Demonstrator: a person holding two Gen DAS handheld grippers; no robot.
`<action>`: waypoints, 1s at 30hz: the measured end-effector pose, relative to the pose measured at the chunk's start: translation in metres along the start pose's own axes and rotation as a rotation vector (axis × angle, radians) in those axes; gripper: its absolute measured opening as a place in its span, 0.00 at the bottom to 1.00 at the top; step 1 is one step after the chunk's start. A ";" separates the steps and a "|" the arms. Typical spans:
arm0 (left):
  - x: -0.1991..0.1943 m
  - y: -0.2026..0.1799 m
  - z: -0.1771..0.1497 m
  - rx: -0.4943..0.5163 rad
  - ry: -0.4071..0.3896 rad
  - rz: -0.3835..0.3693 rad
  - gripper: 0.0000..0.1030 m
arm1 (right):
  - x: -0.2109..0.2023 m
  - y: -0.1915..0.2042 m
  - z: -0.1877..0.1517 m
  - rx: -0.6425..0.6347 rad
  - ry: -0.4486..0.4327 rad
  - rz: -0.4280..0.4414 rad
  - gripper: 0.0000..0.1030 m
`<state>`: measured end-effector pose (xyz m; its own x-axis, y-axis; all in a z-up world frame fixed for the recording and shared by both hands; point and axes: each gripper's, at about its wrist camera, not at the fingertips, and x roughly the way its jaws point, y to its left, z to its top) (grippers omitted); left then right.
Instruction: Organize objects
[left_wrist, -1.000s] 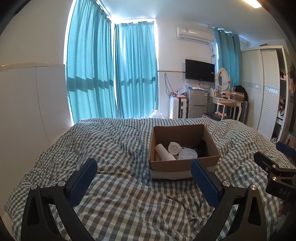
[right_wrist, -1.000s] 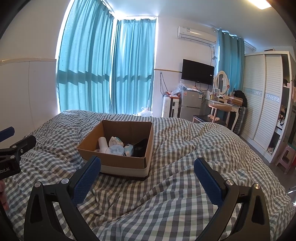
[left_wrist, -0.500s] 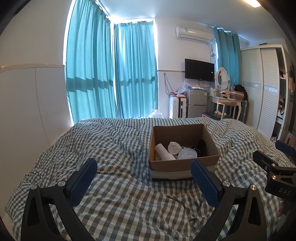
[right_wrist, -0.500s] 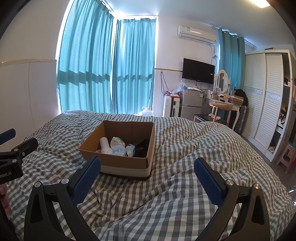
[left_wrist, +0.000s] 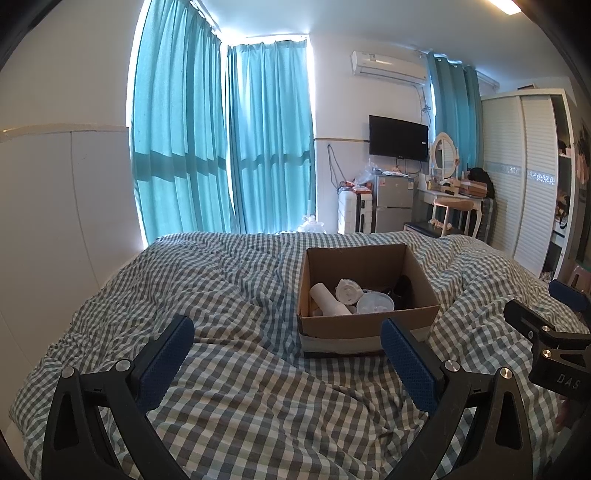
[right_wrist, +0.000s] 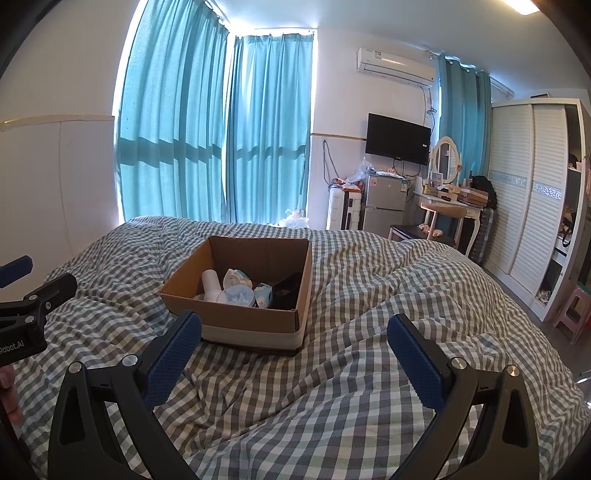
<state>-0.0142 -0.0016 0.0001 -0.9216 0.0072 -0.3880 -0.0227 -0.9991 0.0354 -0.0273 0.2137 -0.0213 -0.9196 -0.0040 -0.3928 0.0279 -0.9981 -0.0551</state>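
An open cardboard box (left_wrist: 364, 325) (right_wrist: 255, 326) sits on a checked bed cover (left_wrist: 236, 398) (right_wrist: 351, 387). Inside lie a white tube (left_wrist: 327, 300) (right_wrist: 211, 284), a round pale lid (left_wrist: 375, 304) (right_wrist: 238, 295), a small white container (left_wrist: 347, 290) (right_wrist: 234, 277) and a dark object (right_wrist: 286, 288). My left gripper (left_wrist: 286, 338) hovers open just short of the box, which lies ahead to its right. My right gripper (right_wrist: 293, 332) is open too, with the box ahead to its left. Nothing is between either pair of fingers.
Teal curtains (left_wrist: 221, 147) hang behind the bed. A white panel (left_wrist: 55, 221) borders the bed's left side. Beyond the bed stand a small fridge (right_wrist: 382, 203), a dressing table with mirror (right_wrist: 448, 199), a wall TV (right_wrist: 398, 138) and a white wardrobe (right_wrist: 535, 206). A pink stool (right_wrist: 574, 306) stands at far right.
Both views have drifted very slightly; the box looks a touch nearer in the right wrist view. Both grippers stay open and empty.
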 end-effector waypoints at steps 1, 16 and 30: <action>0.000 0.000 0.000 0.000 0.000 0.001 1.00 | 0.000 0.000 0.000 0.001 0.001 0.000 0.98; -0.002 0.008 -0.004 -0.023 -0.004 0.014 1.00 | 0.004 0.006 -0.005 -0.012 0.026 0.002 0.98; 0.000 0.010 -0.003 -0.020 0.007 0.001 1.00 | 0.005 0.007 -0.006 -0.011 0.029 -0.001 0.98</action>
<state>-0.0134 -0.0119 -0.0026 -0.9187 0.0064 -0.3949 -0.0142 -0.9998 0.0169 -0.0297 0.2068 -0.0291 -0.9079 -0.0012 -0.4192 0.0318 -0.9973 -0.0659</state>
